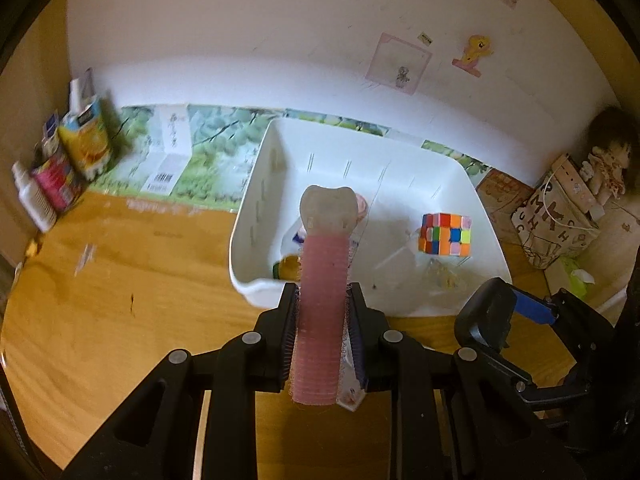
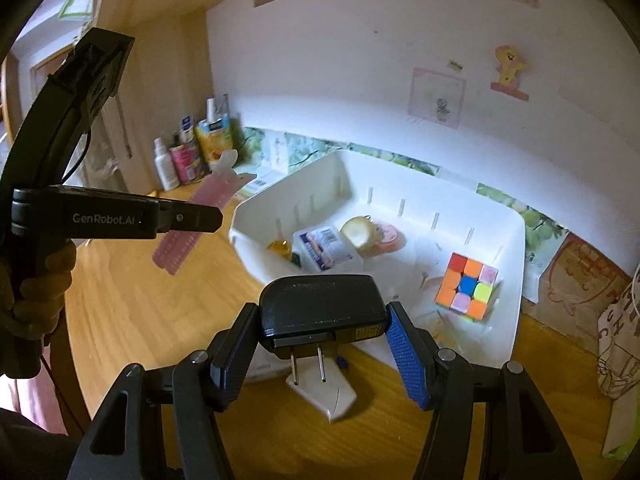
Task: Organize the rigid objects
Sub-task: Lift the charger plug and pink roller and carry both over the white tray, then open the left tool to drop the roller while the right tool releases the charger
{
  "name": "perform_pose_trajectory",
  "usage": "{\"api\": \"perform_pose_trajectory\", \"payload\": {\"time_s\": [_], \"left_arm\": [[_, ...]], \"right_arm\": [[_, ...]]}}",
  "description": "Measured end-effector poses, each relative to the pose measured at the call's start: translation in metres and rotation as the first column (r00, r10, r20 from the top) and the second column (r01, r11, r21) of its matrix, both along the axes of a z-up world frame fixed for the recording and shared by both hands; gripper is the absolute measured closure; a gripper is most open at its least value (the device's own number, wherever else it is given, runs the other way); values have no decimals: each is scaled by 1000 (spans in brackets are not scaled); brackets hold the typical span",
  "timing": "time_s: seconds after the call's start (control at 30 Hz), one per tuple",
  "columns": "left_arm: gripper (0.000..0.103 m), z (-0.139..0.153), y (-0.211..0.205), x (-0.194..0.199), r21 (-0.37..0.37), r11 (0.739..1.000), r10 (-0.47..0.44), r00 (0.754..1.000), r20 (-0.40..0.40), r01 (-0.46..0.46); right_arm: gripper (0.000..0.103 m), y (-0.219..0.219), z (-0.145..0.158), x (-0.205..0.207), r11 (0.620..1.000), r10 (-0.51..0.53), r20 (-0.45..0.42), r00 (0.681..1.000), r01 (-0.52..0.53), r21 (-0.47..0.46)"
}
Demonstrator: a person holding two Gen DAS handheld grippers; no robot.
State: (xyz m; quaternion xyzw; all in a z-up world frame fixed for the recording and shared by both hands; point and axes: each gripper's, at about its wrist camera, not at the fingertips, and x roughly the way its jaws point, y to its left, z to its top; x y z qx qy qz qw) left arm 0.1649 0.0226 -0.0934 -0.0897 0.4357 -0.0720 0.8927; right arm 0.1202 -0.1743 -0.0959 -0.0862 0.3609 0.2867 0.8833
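My left gripper [image 1: 322, 297] is shut on a pink ribbed roller [image 1: 322, 280] with a whitish tooth-shaped tip, held up in front of the white bin [image 1: 256, 200]. My right gripper [image 2: 322, 312] is shut on a black power adapter [image 2: 320, 304], its two metal prongs pointing back toward the camera, just before the bin's [image 2: 516, 280] near rim. Inside the bin lie a colour cube [image 2: 467, 286], a small printed pack [image 2: 326, 248], a tape roll [image 2: 357, 232] and a pink round tin [image 2: 389, 237]. The left gripper [image 2: 200, 218] with the roller [image 2: 188, 232] shows at the left of the right wrist view.
Bottles and cartons [image 1: 60, 168] stand at the table's back left against the wall. A patterned paper bag [image 1: 556, 220], a doll [image 1: 608, 160] and a cardboard box [image 1: 504, 196] crowd the right side. A flat white item [image 2: 324, 394] lies on the wooden table [image 1: 140, 280] under the adapter.
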Motion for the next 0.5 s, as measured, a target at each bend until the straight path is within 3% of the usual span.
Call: {"api": "perform_pose_trajectory", "payload": {"time_s": [0.5], "left_arm": [[77, 10, -12, 63, 41, 981, -191, 981, 25, 190]], "right_arm": [[39, -5, 0, 38, 970, -241, 8, 971, 240, 45]]}}
